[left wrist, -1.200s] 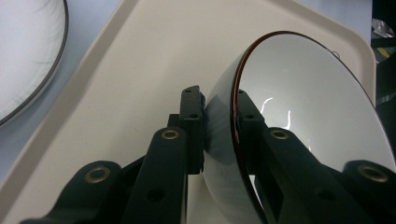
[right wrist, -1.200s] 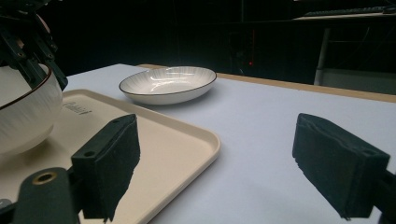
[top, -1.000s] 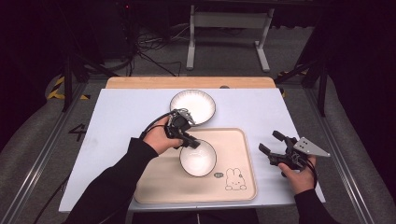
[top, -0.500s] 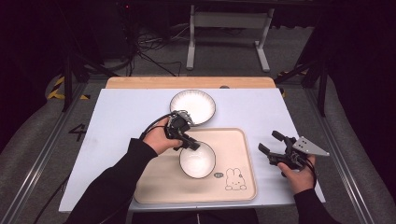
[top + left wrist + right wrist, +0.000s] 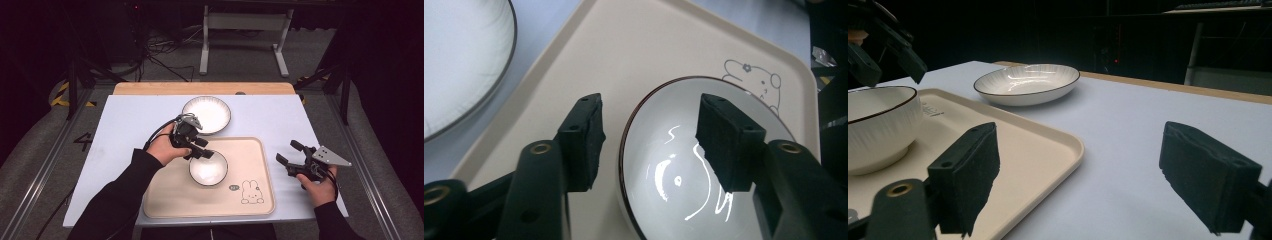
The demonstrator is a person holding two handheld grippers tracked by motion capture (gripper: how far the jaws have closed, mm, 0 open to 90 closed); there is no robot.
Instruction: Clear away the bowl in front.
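Bowl (image 5: pixel 208 168): sat on tray (image 5: pixel 250 160), beside rabbit print (image 5: pixel 251 192). Left gripper (image 5: pixel 649 140): jaws spread, straddling the bowl's rim, not clamped. Right gripper (image 5: pixel 289 154): jaws wide apart, empty, beside the tray. Plate (image 5: pixel 206 115): on table (image 5: pixel 120 125) beyond tray.

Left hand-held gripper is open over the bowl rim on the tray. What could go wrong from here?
The left hand-held gripper straddles the glossy bowl at one edge, jaws open; a one-sided pinch on the thin rim could slip or tip the bowl on the tray. The plate sits just beyond the tray's far edge, so the gripper could knock it if the hand swings that way.
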